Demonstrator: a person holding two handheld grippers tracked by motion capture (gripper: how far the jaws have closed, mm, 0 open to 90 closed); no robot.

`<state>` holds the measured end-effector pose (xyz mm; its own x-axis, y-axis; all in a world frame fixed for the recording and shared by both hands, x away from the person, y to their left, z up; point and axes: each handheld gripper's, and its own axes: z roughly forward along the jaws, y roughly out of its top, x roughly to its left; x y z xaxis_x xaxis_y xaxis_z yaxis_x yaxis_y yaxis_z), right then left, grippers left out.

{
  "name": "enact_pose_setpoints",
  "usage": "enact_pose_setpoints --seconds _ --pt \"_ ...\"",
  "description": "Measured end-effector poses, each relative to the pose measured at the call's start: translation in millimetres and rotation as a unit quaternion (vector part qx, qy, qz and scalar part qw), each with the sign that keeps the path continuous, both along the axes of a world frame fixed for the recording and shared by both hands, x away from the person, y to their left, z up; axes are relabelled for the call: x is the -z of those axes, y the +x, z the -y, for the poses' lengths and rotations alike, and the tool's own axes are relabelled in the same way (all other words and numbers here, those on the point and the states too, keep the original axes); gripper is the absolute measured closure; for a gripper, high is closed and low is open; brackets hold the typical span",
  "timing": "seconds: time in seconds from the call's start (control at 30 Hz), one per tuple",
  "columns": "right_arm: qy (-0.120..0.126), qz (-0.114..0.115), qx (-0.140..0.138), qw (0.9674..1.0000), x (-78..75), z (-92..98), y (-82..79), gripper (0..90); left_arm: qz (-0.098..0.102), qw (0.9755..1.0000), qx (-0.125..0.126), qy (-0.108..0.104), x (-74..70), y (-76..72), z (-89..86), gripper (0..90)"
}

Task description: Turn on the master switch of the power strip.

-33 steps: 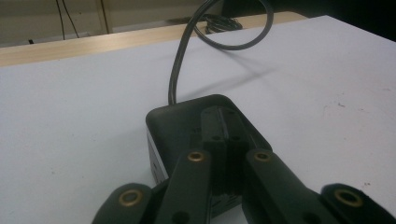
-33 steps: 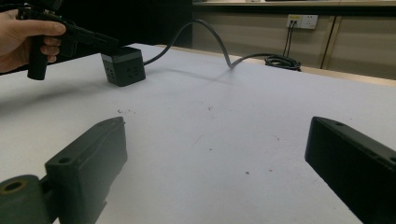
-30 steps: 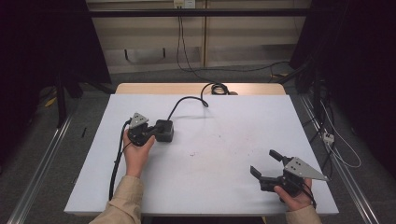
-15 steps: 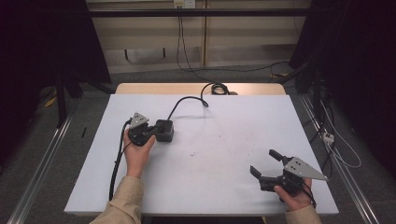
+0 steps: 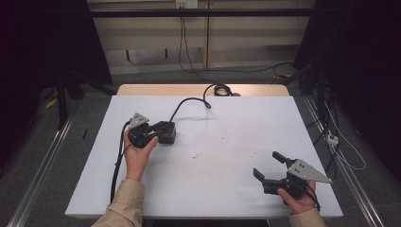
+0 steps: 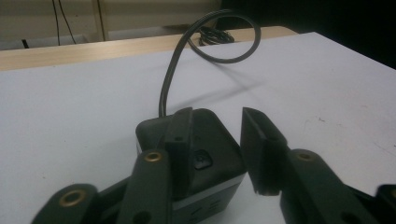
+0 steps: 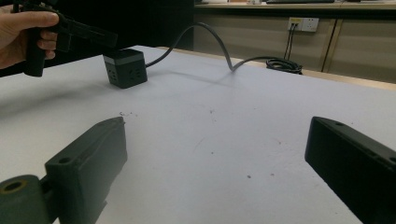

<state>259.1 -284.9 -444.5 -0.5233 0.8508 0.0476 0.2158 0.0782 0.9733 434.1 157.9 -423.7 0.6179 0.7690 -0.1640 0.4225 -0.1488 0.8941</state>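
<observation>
Black and boxy, the plastic socket cube with a grey band (image 5: 164, 132) sits on the left half of the white matte surface (image 5: 227, 156), and our left gripper (image 5: 150, 133) is right at it. In the left gripper view its fingers (image 6: 180, 140) straddle the cube loosely: one lies against the cube's top face, the other stands off to the side with a gap, so we judge the grasp not yet closed. The cube's rounded corners and small button look smooth and hard; it should hold firm once squeezed. Its dark rubbery cable (image 5: 189, 101) arches up and runs back to a coil at the far wooden edge, so any move must carry that slack. Well apart, near the front right corner, our right gripper (image 5: 270, 166) hangs wide open and holds nothing. Closing, lifting and placing all seem to remain.
</observation>
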Motion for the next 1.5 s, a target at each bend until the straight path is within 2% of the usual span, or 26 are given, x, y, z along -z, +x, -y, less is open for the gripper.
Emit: enact_pose_setpoints --seconds 0.1,0.2,0.23,0.27,0.5,0.7,0.77,0.83,0.97,1.1,1.23,1.5 --pt "-0.001 0.001 0.0 1.0 -0.4 0.3 -0.5 5.2 -0.005 1.0 -0.002 -0.005 -3.0 -2.6 0.5 56.8" --pt "0.0 0.002 0.001 1.0 -0.5 0.6 -0.6 5.2 -0.013 0.9999 -0.002 -0.005 -3.7 -2.9 0.1 40.3" --pt "0.0 0.002 0.001 1.0 -0.5 0.6 -0.6 5.2 -0.019 0.9998 -0.004 -0.004 -3.7 -3.2 0.0 40.3" --pt "0.001 0.002 0.002 1.0 -0.8 0.8 -0.5 5.2 -0.024 0.9997 -0.006 -0.004 -3.3 -3.7 -1.0 30.1" --pt "0.001 0.003 0.001 1.0 -0.9 1.6 -0.9 5.2 -0.016 0.9998 0.012 -0.005 -9.5 -10.4 -3.9 17.2" --pt "0.002 0.002 0.002 1.0 -1.2 2.3 -1.7 5.2 -0.009 0.9998 0.015 -0.007 -9.9 -18.4 -8.2 11.8" --pt "0.003 0.002 0.003 1.0 -1.4 2.1 -1.8 5.2 -0.015 0.9995 0.025 -0.008 -8.4 -21.8 -10.3 11.4" --pt "0.003 0.002 0.002 1.0 -1.4 2.0 -1.5 5.2 -0.015 0.9993 0.034 0.0 -7.9 -24.8 -12.4 10.8" --pt "0.003 0.003 -0.001 1.0 -1.9 0.3 -1.0 5.2 -0.01 0.9991 0.04 -0.013 -8.9 -32.7 -18.2 9.0" --pt "0.003 0.003 -0.002 1.0 -1.9 -0.4 -0.4 5.2 -0.006 0.9988 0.046 -0.017 -8.6 -39.9 -25.7 8.6" --pt "0.003 0.002 -0.003 1.0 -1.7 -0.9 0.4 5.2 -0.007 0.9987 0.043 -0.027 -7.8 -45.3 -33.2 8.2" --pt "0.003 0.003 -0.003 1.0 -1.4 -0.7 1.0 5.2 -0.002 0.9989 0.044 -0.018 -4.2 -56.0 -46.1 7.7"
